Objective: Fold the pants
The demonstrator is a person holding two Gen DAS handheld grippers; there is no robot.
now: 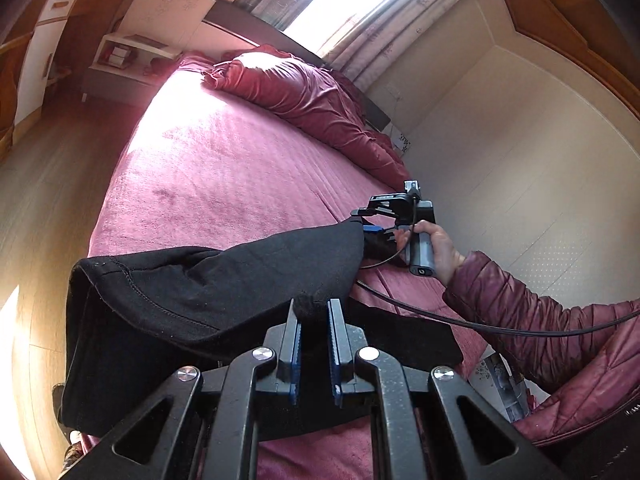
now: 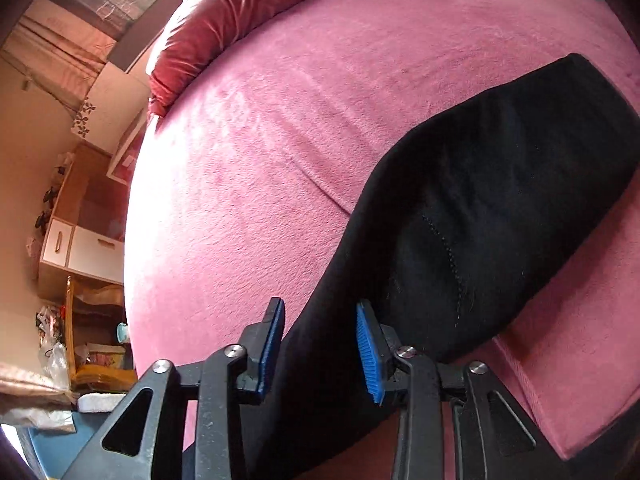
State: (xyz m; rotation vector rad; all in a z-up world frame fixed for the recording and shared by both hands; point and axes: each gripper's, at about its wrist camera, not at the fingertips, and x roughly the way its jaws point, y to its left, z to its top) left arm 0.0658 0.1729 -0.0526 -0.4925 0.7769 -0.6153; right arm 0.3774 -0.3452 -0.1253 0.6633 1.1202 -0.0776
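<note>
Black pants [image 1: 208, 280] are held up above the pink bed [image 1: 208, 168]. My left gripper [image 1: 314, 312] is shut on a bunched bit of the pants' edge between its blue pads. In the left wrist view my right gripper [image 1: 370, 226] holds the far end of the pants, and the cloth sags between the two. In the right wrist view the right gripper [image 2: 320, 320] has its jaws apart with the pants [image 2: 480, 208] passing between them; the blue pads [image 2: 370, 352] do not visibly press the cloth. The hem with stitching hangs at the left.
A rumpled red duvet [image 1: 304, 96] lies at the head of the bed. A white bedside shelf [image 1: 124, 60] and wooden cabinets [image 2: 80, 236] stand beyond the bed. The bright window with curtains [image 1: 360, 12] is behind. My sleeve [image 1: 540, 336] and a cable are at the right.
</note>
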